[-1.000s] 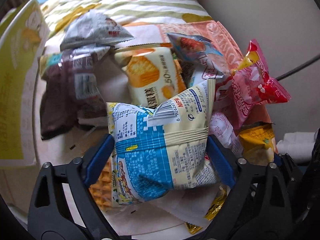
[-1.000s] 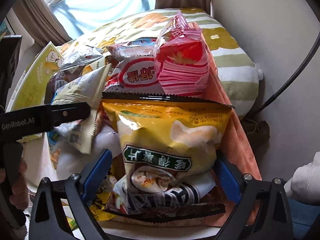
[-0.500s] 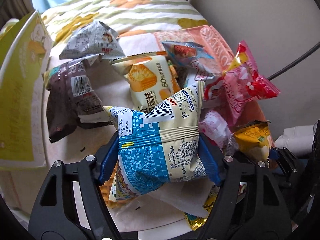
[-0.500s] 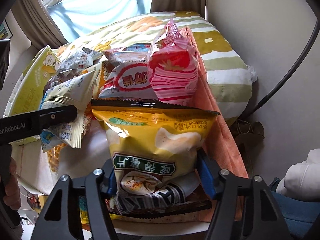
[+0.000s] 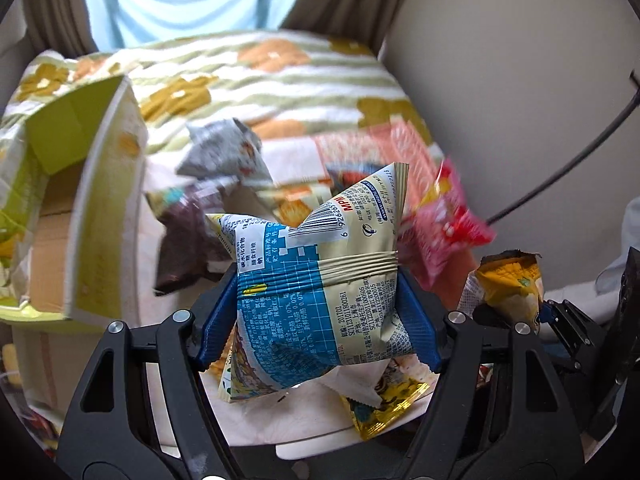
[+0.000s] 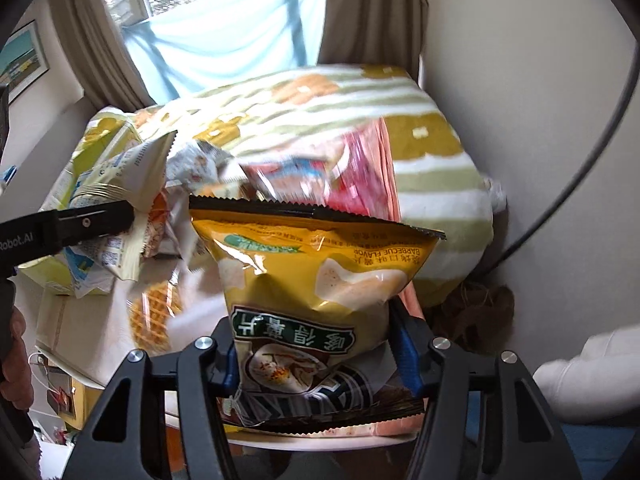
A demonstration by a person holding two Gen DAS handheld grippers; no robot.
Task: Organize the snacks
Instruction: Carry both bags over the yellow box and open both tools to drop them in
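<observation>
Both grippers, left [image 5: 318, 312] and right [image 6: 316, 350], each squeeze one bag, blue packet [image 5: 320, 300] and yellow chip bag [image 6: 316, 292], while most snacks [image 5: 224, 152] wait outside the box [image 5: 104, 216] at left.

snack packets [image 5: 320, 288]: at least 7 | open cartons [image 5: 80, 216]: 1 | claws [image 5: 318, 320]: 2

The blue and cream snack bag [image 5: 320, 304] is glossy plastic film with a ribbed seam. The yellow chip bag [image 6: 316, 280] is shiny foil-like plastic with a black serrated top edge. The box [image 5: 104, 216] looks like matt cardboard. The flowered blanket [image 5: 256, 76] is soft cloth. The gripper pads [image 5: 218, 316] are ribbed blue plastic.
</observation>
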